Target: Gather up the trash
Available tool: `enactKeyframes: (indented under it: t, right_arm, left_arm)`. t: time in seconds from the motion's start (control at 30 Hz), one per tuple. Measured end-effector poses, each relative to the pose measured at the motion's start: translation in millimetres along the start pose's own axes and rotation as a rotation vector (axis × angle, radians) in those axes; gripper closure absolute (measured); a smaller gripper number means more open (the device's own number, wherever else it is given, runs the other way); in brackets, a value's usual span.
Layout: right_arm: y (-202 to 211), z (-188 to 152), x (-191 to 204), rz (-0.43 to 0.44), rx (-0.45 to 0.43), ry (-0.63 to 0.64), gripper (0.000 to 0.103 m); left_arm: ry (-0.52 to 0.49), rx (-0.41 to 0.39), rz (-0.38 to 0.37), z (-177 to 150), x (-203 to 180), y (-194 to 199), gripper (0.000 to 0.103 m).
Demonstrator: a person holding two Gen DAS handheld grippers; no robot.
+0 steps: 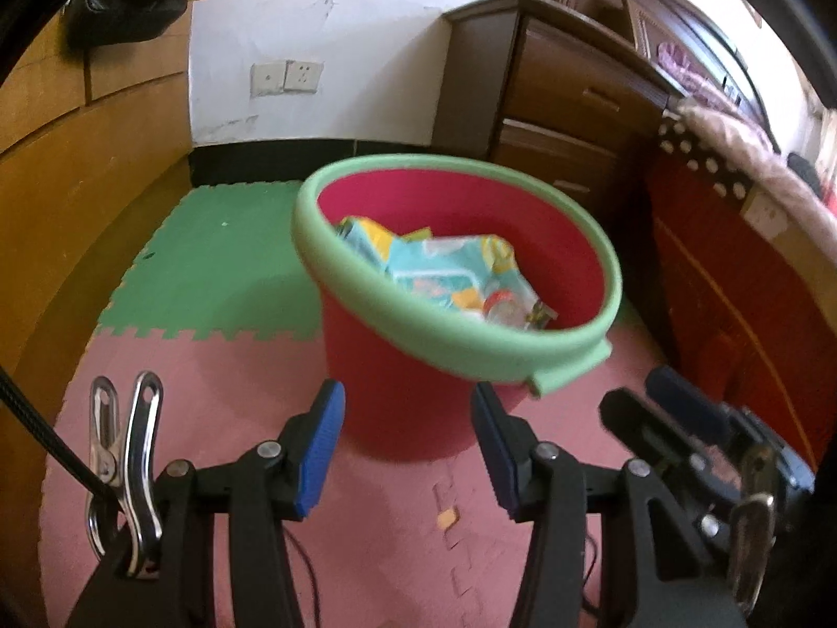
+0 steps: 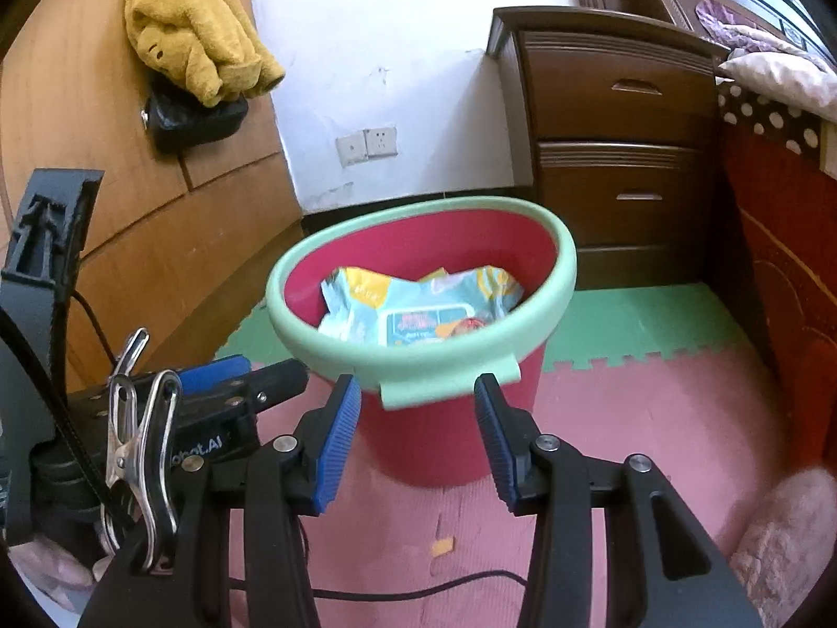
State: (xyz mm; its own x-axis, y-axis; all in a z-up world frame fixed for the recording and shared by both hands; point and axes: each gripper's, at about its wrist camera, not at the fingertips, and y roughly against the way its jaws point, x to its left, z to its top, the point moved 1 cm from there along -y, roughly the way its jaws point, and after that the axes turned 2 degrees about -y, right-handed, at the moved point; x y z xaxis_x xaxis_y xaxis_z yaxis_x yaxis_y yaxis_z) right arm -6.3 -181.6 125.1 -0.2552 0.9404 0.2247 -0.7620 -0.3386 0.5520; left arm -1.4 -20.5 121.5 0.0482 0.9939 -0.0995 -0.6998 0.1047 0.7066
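Red bin [image 2: 450, 434] with green rim, on pink foam floor mat [image 2: 654, 418], holding wipes packet [image 2: 418, 309]. Just before bin: left gripper [image 1: 408, 450] and right gripper [image 2: 418, 439], jaws spread, nothing between. Risk: jaws knocking rim tab, tipping bin, spilling packet.

Left gripper [image 1: 408, 450] and right gripper [image 2: 417, 442] point forward and downward side by side, jaws apart, nothing between them
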Motion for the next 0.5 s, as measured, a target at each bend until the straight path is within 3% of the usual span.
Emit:
enactKeyframes:
  t: [0.5]
  right_arm:
    - [16.9,-20.0,2.0,-0.016,0.052,0.017,0.057]
  left_arm:
    - [-0.004,0.05,0.104,-28.9,-14.5,16.8,0.051]
